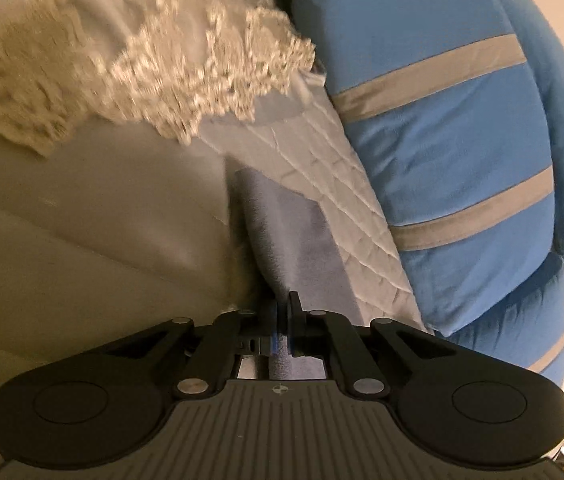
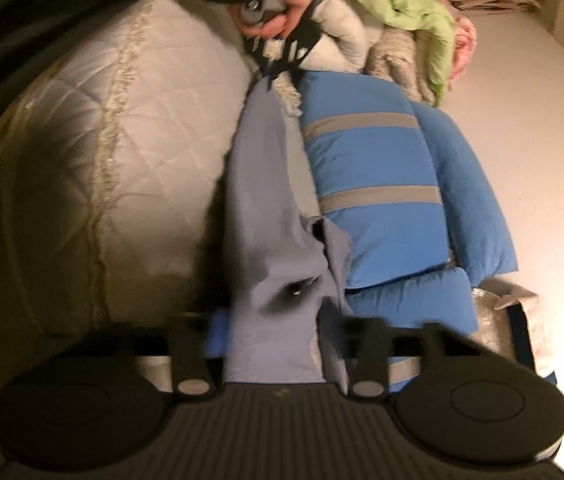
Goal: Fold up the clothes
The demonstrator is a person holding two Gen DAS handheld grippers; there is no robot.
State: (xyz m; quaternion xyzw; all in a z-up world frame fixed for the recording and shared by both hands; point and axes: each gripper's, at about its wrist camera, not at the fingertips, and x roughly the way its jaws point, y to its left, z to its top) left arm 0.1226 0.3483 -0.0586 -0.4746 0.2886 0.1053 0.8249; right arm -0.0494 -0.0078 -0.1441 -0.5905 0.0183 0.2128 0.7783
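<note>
stretching: a grey-lilac garment (image 2: pixel 257 208) hangs taut as a long narrow band between the two grippers, over a quilted bed cover (image 2: pixel 81 152)
long axis: in the right wrist view it runs straight up the picture, from the right gripper (image 2: pixel 273 344) to the left gripper (image 2: pixel 282 60) — far end narrower
left gripper: jaws closed tight on one end of the garment, a hand (image 2: pixel 282 16) on the handle
right gripper: jaws narrowed, cloth bunched between them; whether the pads press it i cannot tell
beside it: a blue pillow with grey stripes (image 2: pixel 374 160) lies parallel, just beside the band on the side toward the cover's edge
far end: a pile of clothes (image 2: pixel 402 12) — green piece on top
containers: none seen
</note>
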